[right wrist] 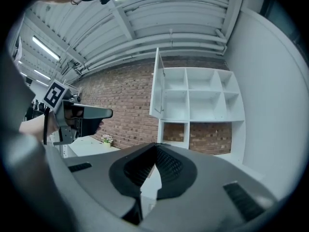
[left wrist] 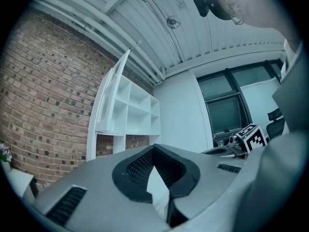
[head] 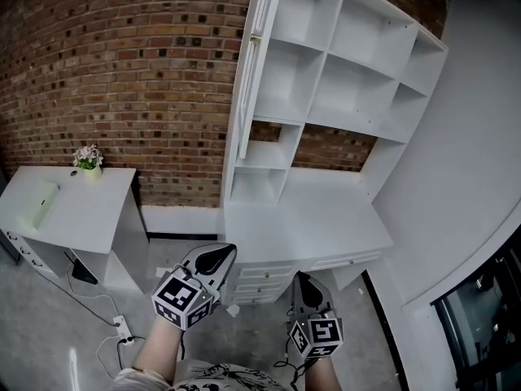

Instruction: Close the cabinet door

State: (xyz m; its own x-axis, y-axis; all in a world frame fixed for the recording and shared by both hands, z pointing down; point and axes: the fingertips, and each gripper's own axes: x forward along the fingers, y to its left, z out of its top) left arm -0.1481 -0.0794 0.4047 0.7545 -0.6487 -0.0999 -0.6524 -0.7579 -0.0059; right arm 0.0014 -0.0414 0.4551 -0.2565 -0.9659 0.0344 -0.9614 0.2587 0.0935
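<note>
Up ahead of both tools, the open cabinet door stands upright and edge-on at the left side of the shelf unit, over the bench. The left tool sits nearer its line than the right tool. Both have jaws together, holding nothing, well apart from the door.

Holding the left tongs level, jaws pressed together, gripping nothing. Aiming them toward the white cabinet standing against the brick wall, and facing its door, swung open at the left of the bare shelves. Catching the right tongs at the right, below dark windows. Glimpsing a small flower at the far left edge.
</note>
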